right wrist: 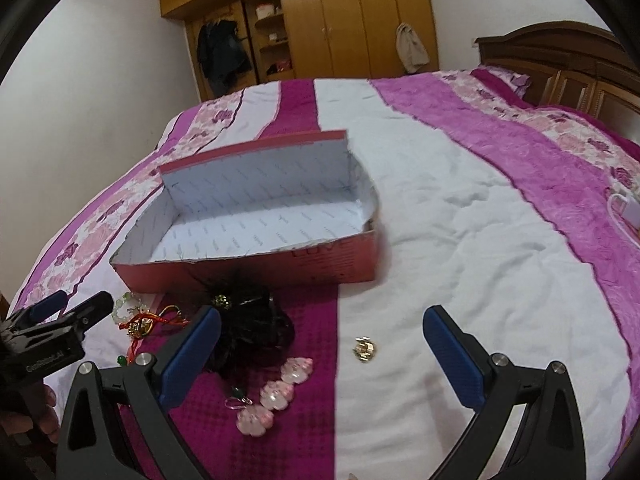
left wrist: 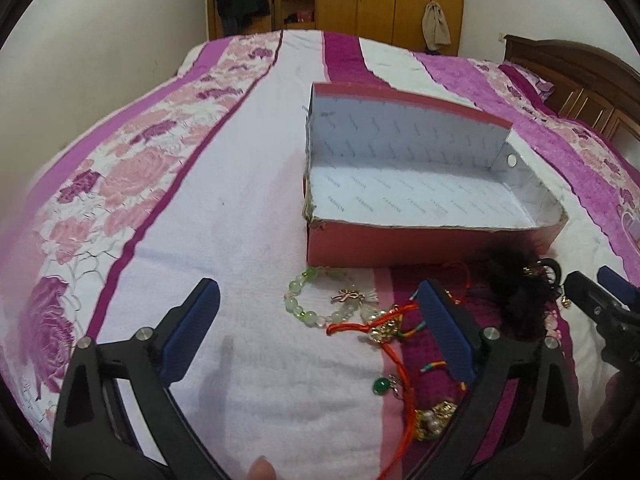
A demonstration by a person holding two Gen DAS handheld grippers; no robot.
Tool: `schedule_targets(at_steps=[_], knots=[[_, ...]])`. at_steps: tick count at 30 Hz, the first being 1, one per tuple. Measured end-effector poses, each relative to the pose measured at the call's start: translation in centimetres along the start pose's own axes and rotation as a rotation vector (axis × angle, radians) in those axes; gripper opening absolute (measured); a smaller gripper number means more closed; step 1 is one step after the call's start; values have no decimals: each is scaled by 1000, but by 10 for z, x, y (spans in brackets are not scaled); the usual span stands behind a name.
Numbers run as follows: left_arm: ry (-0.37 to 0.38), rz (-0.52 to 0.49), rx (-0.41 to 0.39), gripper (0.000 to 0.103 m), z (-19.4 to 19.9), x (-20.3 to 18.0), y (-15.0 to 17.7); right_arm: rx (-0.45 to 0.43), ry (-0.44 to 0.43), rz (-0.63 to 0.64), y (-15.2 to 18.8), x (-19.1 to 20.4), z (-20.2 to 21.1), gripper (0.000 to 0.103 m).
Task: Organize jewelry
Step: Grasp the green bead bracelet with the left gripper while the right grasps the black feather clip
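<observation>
Nothing is sorted yet: the box [left wrist: 420, 184] sits empty on the bed [left wrist: 224, 208], and the jewelry [left wrist: 360, 316] lies in front of it. Both the left tongs [left wrist: 320, 332] and right tongs [right wrist: 324, 356] are spread wide, grasping nothing.

You have one open red box [right wrist: 332, 256] on the bed [right wrist: 460, 240]. One green bead bracelet [left wrist: 298, 304]. One bow charm [left wrist: 350, 296] beside it. A tangle of red cords [left wrist: 384, 320] with gold bits; strands too knotted to count. One green pendant [left wrist: 382, 386]. One black feathered hairpiece [right wrist: 248, 320]. Three pink flower pieces [right wrist: 276, 394] in a row. One pink clip [right wrist: 238, 400]. One small gold piece [right wrist: 365, 349] alone on white. Two claws: left claw [left wrist: 320, 332], right claw [right wrist: 322, 356].
</observation>
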State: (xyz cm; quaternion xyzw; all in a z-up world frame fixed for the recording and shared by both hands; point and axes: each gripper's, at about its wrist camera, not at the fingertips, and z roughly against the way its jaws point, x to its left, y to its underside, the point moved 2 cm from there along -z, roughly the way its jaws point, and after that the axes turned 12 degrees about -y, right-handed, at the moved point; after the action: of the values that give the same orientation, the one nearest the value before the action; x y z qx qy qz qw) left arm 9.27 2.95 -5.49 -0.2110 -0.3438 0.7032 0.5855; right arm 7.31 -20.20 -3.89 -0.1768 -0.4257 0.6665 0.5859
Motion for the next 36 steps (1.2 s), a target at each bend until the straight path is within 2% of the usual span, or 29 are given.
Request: schedule_targets(at_steps=[3,6,11,13,19,24,25,26,27,36], knots=[[-8,4,13,88,-9,1,-1,34,-22,2,-1,4,-17,103],[12,8,31,79,-18,2,-3,58,-38,11,-3,9,-32,103],[10,27,71,50,-36,10,-5,90,-48,29,-2,14,-51,102],[11,29,95,41,-43,12,-4,105,-41,38,-2,16,-57,99],[24,18,113,26,-46,12,0,144,-50,51,1,17,-72,86],[34,16,135,21,-45,11,3,164,-64,62,5,19,-77,69],[44,17,138,15,-45,11,2,164,-71,61,5,19,-76,66],[55,14,139,6,-44,10,2,163,-77,59,5,20,-75,58],[62,11,138,1,-42,9,3,162,-78,58,5,20,-75,57],[114,34,90,0,-17,11,-4,117,-92,47,-1,22,-54,55]])
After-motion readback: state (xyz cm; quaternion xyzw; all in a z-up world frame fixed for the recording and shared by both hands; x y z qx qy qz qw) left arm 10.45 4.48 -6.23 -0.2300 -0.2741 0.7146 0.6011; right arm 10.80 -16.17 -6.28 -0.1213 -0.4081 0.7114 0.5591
